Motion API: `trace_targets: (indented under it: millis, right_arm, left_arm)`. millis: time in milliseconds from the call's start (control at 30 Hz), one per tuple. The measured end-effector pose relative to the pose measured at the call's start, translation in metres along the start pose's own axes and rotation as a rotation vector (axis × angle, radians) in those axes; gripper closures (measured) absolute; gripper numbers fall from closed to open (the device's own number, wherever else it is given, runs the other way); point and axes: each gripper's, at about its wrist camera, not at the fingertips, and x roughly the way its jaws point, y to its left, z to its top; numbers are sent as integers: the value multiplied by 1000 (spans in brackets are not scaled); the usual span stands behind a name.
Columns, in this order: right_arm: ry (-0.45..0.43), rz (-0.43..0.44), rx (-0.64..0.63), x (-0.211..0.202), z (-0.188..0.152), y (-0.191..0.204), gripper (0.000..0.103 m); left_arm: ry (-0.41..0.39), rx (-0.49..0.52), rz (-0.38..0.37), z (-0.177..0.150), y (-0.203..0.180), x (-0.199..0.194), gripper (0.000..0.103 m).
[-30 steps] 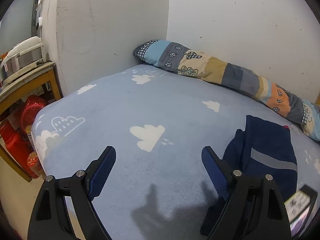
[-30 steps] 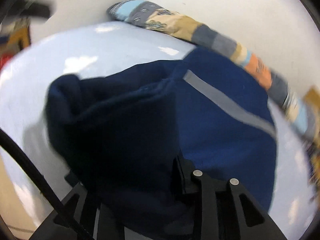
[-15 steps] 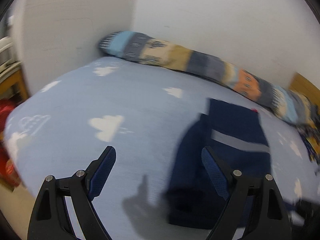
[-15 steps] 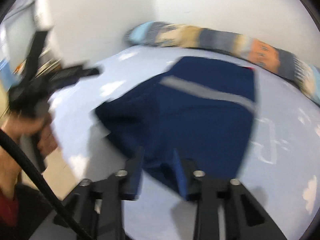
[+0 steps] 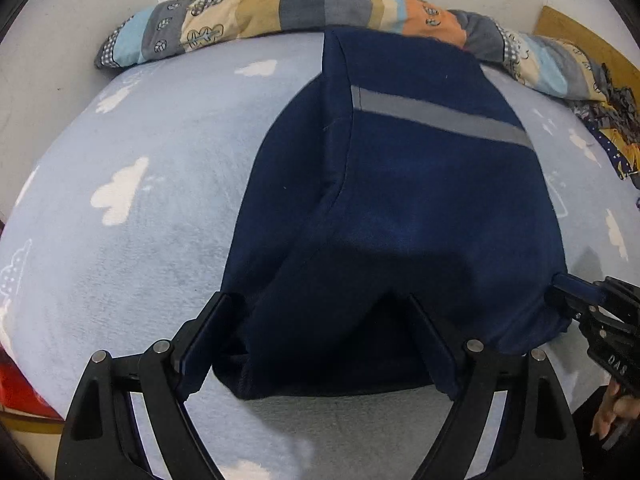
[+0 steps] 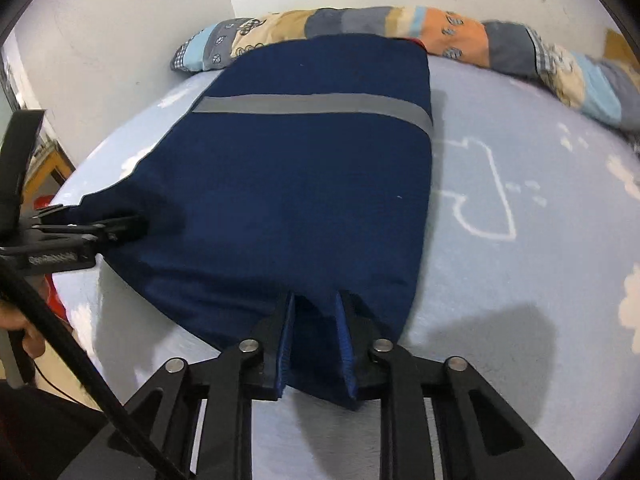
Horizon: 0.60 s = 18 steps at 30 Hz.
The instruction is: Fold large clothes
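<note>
Navy garment between wide left tongs

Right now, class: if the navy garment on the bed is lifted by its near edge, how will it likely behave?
The navy garment will probably droop; it already creases where it lies. It looks thick, so likely weighty. On the fleecy bed cover it should drag rather than slide.

Both tools are matte black plastic, built from flat linkage arms with triangular cut-outs. The left gripper has four round silver pivot screws across its near arms, and its fingers carry dark blue pads. The right gripper matches it: four silver screws and ribbed blue pads inside the black fingers. White lettering sits on each body's side, too small to read with confidence. A thick black cable runs diagonally across the right tool's near left. The person's clothing at the near left looks dark, possibly black.
</note>
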Motion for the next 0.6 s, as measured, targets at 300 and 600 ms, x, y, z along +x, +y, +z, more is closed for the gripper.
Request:
trace_targets:
  millis: [300, 600]
  right_arm:
    - [-37, 8, 43, -34, 78, -8, 85]
    - [10, 16, 94, 35, 205, -3, 81]
  left_arm:
    - [-244, -97, -71, 31, -11, -33, 16]
    - [-51, -157, 64, 40, -10, 19, 16]
